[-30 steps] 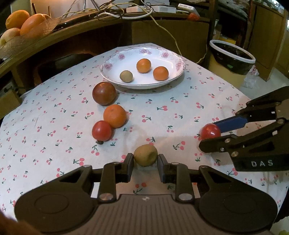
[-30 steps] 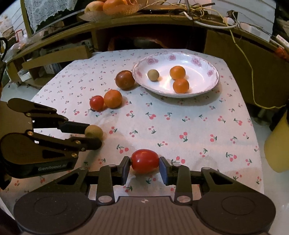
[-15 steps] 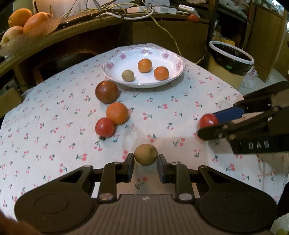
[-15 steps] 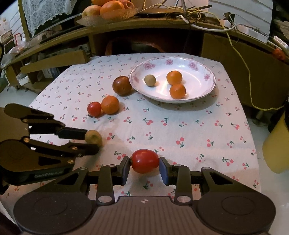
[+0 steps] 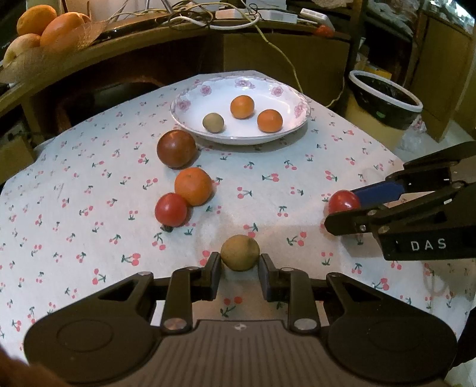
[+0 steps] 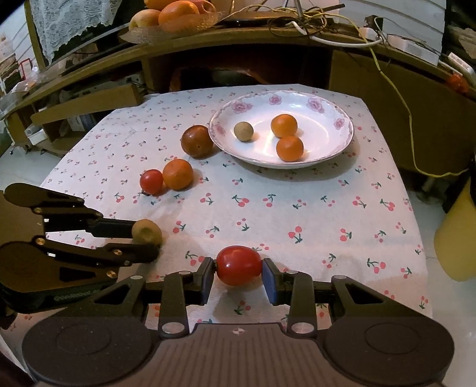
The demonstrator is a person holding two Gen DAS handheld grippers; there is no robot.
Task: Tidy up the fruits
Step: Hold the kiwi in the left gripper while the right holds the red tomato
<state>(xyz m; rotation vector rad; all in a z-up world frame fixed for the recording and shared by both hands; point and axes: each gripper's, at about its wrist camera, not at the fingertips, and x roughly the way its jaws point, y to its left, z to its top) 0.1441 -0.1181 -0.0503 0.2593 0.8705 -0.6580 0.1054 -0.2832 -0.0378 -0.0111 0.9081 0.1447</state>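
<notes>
White "DAS" on right gripper (image 5: 342, 212) pinching tomato (image 6: 238, 265) | left gripper (image 5: 239, 269) pinching brown fruit (image 5: 239, 252), possibly kiwi

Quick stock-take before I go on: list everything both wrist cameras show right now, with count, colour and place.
Shallow china plate with pink flowers: one, white, far side of table.
Small oranges in plate: two, orange.
Small round tan fruit in plate: one, tan.
Large dark red-brown fruit: one, on cloth beside plate's left rim.
Loose orange: one, orange, mid-left of cloth.
Loose red tomato: one, red, touching that orange.
Cherry-print tablecloth: one, white, covering table.
Fruit bowl on back shelf: one, holding orange and pale fruit.
Black bin with white rim: one, on floor, right.
Left claw: shut on brownish kiwi-like fruit.
Right claw: shut on oval red tomato.
</notes>
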